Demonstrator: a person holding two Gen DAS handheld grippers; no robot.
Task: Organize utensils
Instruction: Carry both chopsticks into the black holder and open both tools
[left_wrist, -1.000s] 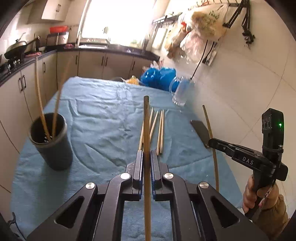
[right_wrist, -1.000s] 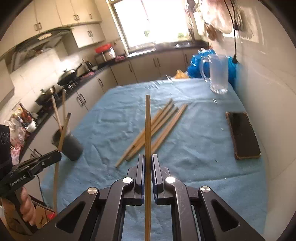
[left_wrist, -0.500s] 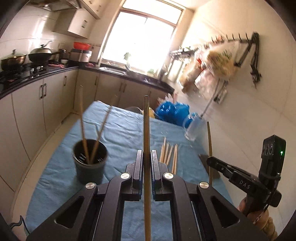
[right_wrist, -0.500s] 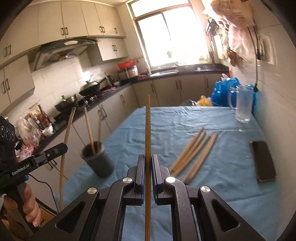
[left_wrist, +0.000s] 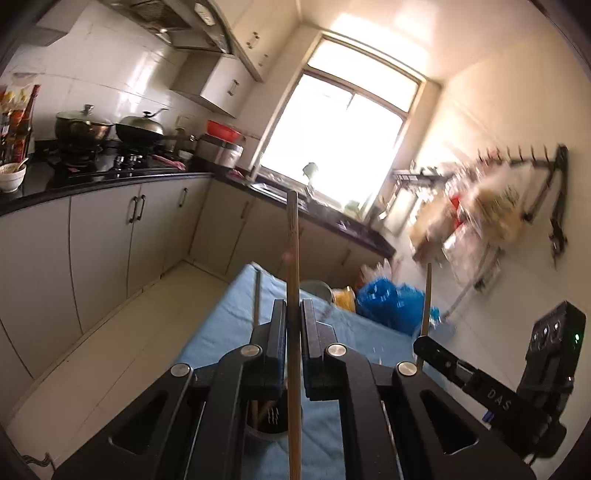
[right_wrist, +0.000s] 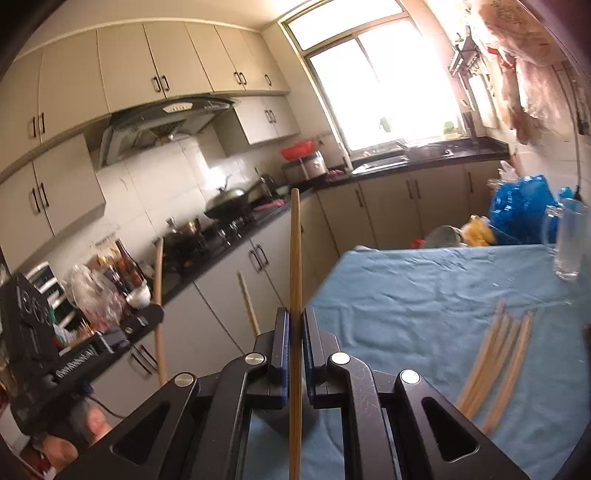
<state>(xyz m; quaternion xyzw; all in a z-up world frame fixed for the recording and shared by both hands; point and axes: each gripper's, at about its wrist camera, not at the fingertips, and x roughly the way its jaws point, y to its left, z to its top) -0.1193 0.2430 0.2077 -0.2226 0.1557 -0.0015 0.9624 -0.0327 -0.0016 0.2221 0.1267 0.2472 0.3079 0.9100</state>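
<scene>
2 claws, the left claw (left_wrist: 293, 325) and right claw (right_wrist: 293, 332), each stay clamped on 1 chopstick (left_wrist: 293, 258). Both have tilted up since 1 second ago, so the dark holder (left_wrist: 271, 421) now sits directly beneath the left claw; dropping in looks next, while 4 loose chopsticks (right_wrist: 495, 362) lie right of the right claw on the surface (right_wrist: 406, 295).

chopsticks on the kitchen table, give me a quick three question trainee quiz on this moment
1. True or false: the left gripper and the right gripper are each shut on one chopstick.
2. Where are the chopsticks that nobody holds? A) loose chopsticks on the blue cloth, and some standing in the dark cup; B) all in the sink; C) all inside the glass mug.
3. Fill in: in the left wrist view, the dark cup shows right below the left gripper's ____.

Key: 1 true; 2 A; 3 fingers.
</scene>
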